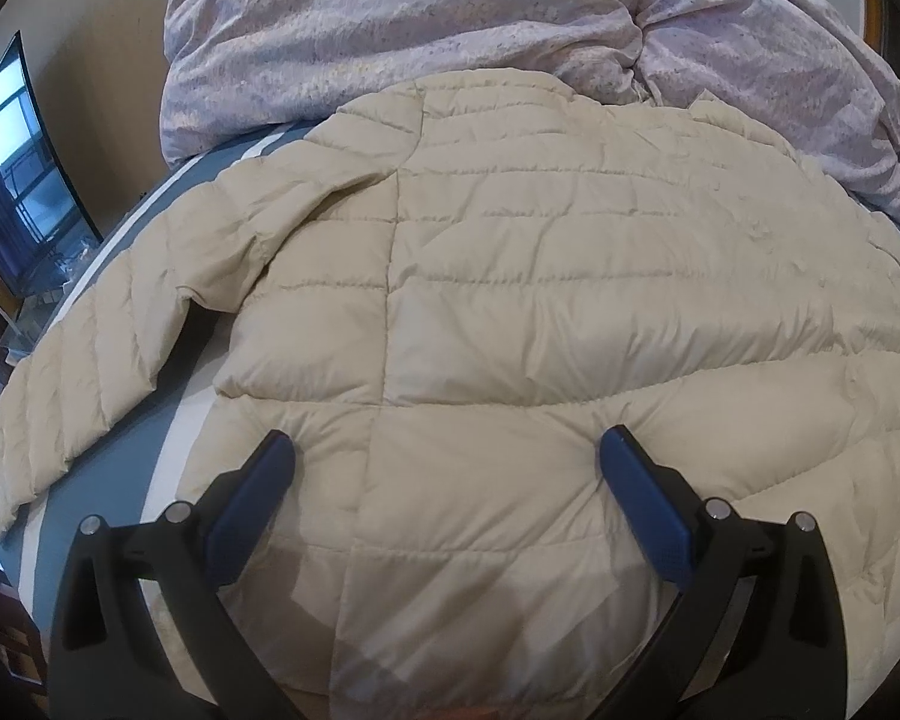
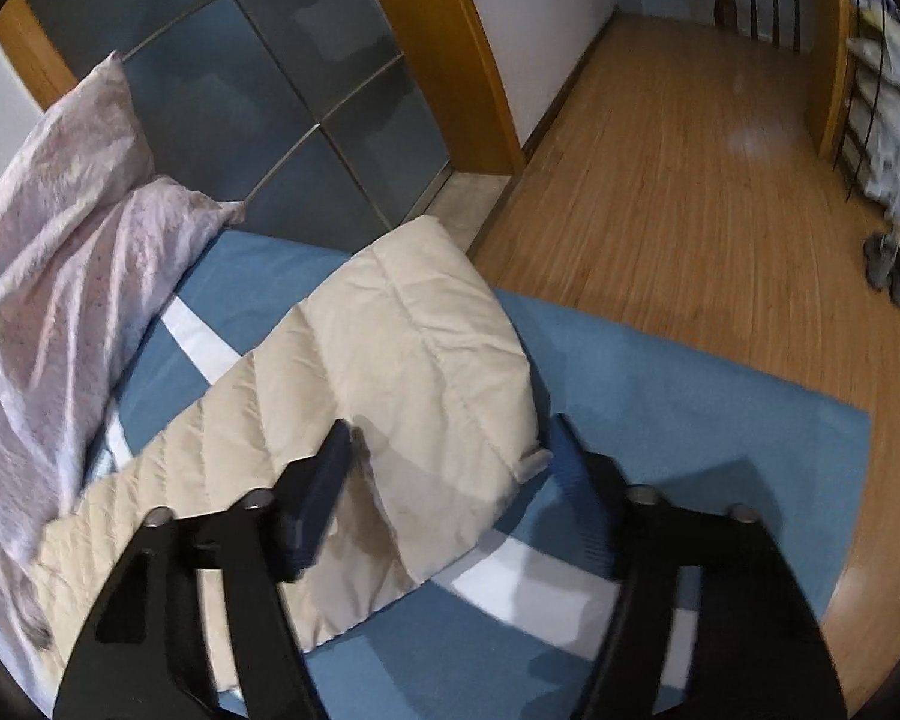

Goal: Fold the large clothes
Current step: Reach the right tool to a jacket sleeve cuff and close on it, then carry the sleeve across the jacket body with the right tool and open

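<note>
Black gripper arms with blue pads fill the bottom of both views. Beneath them the bed is seen, covered by a blue sheet with white stripes, and a pink duvet is heaped at its far end. On the sheet the jacket, a cream quilted one, is spread flat, its body smooth and wide in the left view. One sleeve is laid out to the left side, reaching toward the bed's edge. The other sleeve is seen in the right view, lying out across the blue sheet toward the wooden floor, cuff end nearest the camera.

The left gripper is held spread wide over the lower hem, its fingers just above or resting on the fabric; nothing is pinched between them. The right gripper is set astride the cuff end of the sleeve, jaws partly spread; the left finger is laid on the fabric, while the right one appears clear of the sleeve edge, so no firm pinch is judged to be made yet.

No fold is visible. Laying out seems done; both sleeves remain to be brought in, and the body remains to be folded.
</note>
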`<state>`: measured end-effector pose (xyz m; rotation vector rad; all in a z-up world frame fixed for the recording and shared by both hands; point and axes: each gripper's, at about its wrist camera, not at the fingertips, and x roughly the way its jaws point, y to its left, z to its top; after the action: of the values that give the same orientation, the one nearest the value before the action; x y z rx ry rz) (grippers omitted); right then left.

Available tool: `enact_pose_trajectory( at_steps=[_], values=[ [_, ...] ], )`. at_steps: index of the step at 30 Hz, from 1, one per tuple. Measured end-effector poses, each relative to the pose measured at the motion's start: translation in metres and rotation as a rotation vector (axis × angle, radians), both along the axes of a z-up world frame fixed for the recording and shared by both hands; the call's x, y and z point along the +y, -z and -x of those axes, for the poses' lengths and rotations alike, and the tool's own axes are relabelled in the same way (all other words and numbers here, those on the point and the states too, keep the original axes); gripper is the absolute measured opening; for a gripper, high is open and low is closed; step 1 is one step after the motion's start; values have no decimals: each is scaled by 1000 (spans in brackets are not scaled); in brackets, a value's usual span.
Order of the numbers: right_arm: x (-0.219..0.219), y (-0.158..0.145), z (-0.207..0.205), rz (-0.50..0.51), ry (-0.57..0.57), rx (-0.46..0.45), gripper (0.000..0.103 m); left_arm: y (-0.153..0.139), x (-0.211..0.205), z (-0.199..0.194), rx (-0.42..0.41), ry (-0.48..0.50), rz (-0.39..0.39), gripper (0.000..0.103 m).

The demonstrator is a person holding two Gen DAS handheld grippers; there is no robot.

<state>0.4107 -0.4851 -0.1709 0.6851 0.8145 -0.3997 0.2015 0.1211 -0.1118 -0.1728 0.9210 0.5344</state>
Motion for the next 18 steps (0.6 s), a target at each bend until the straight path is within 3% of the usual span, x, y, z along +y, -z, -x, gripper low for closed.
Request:
enact_pose_trajectory(
  at_steps=[1, 4, 10, 18],
  values=[
    [0, 2, -1, -11, -19, -6, 35, 0, 0, 0, 0, 0, 2, 101],
    [2, 0, 2, -39, -37, -23, 19, 1, 0, 0, -2, -2, 10, 101],
    [37, -26, -5, 43, -101, -69, 12, 1, 2, 0, -6, -5, 23, 101],
    [164, -71, -25, 110, -396, -209, 12, 1, 3, 0, -10, -4, 37, 101]
  ],
)
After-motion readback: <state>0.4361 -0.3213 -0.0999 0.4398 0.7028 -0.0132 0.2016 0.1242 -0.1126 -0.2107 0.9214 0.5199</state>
